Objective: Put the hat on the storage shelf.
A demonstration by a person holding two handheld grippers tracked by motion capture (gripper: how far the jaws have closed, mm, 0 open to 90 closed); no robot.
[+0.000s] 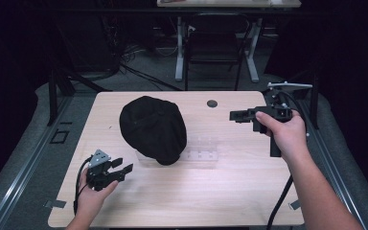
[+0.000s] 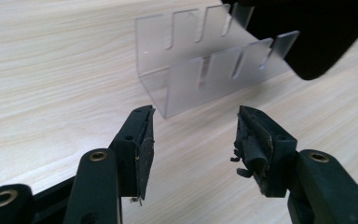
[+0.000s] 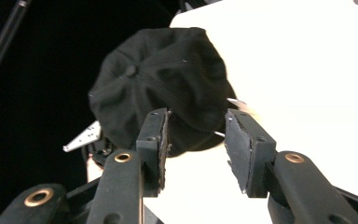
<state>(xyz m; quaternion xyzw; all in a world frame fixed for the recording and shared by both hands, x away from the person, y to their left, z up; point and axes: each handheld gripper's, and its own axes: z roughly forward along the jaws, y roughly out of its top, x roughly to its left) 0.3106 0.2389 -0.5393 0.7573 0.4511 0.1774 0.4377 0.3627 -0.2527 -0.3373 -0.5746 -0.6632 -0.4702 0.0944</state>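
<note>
Two grippers, jaws spread, nothing held | left gripper [image 1: 123,167] near table's front-left | right gripper [image 1: 233,115] right of cap | cap [image 1: 152,128] mid-table, touching clear rack [image 1: 202,151] | no legible writing

Black cap [image 1: 152,128], soft fabric, panelled crown with a top button, sits crown-up mid-table, brim end toward the near side. It rests on one end of a clear plastic slotted rack [image 1: 201,151], a U-shaped channel lying flat, its other end sticking out uncovered.
</note>
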